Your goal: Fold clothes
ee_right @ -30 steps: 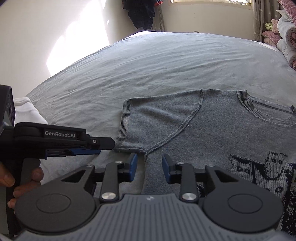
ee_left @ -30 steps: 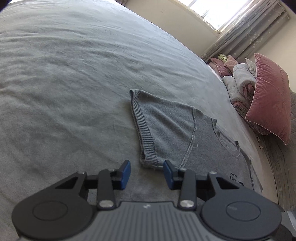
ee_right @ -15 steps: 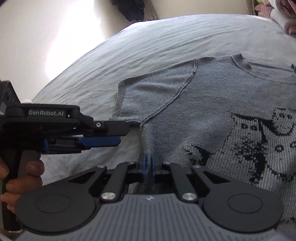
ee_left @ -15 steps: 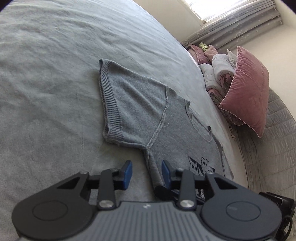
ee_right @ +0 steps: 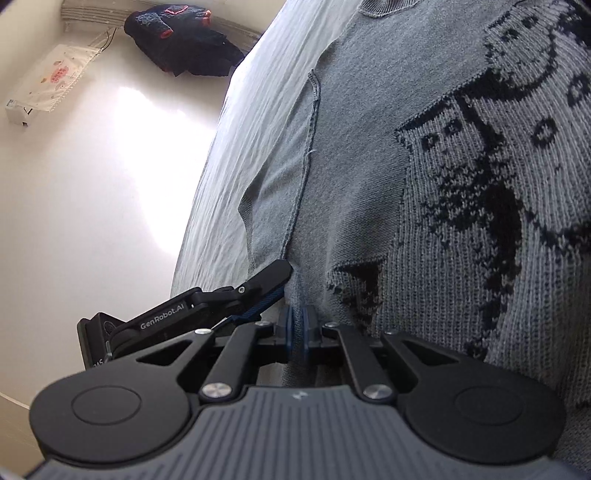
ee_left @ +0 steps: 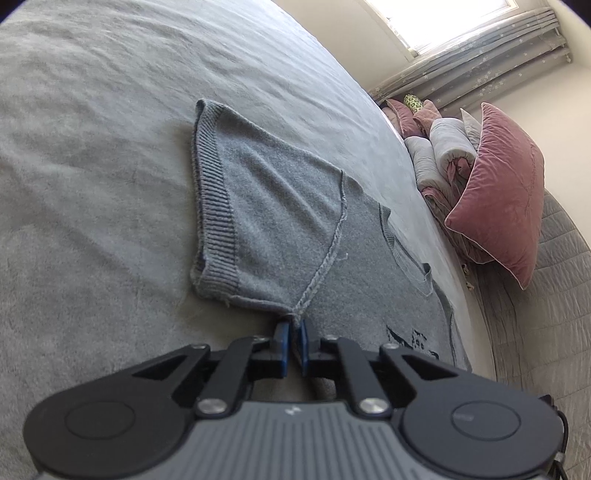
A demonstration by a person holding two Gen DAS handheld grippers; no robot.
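The grey sweater (ee_left: pixel 295 236) lay spread on the bed (ee_left: pixel 92 147), sleeve unfolded, both the left tool (ee_left: pixel 293 341) and right tool (ee_right: pixel 296 326) clamped on its side edge below the armpit.

Grey knit sweater (ee_left: pixel 280 206) with dark pattern lies on bed, sleeve spread.

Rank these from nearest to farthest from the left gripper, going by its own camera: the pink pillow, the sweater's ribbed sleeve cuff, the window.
1. Ribbed sleeve cuff, ahead-left of the left gripper.
2. Pink pillow, right, at the bed's head.
3. Window, top right, behind the curtains.
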